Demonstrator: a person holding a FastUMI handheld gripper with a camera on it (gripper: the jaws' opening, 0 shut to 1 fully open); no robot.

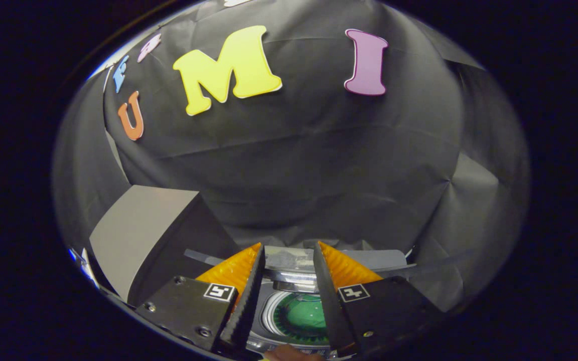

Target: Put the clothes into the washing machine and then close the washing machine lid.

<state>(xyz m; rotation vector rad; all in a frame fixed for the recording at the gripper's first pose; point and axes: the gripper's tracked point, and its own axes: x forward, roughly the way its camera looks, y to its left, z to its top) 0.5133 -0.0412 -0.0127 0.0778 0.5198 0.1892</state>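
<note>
The hand-held gripper (289, 250), fingers parted and grasping nothing, hovers above the washing machine (301, 311) opening at 6 o'clock, so it should likely descend centred.

The camera rides on the gripper (289, 250), looking forward along its parted fingers, close above the washing machine (299, 311) and facing the booth's wall.

Dim, sharp centre; fisheye edges bend, perhaps slightly blurred.
</note>
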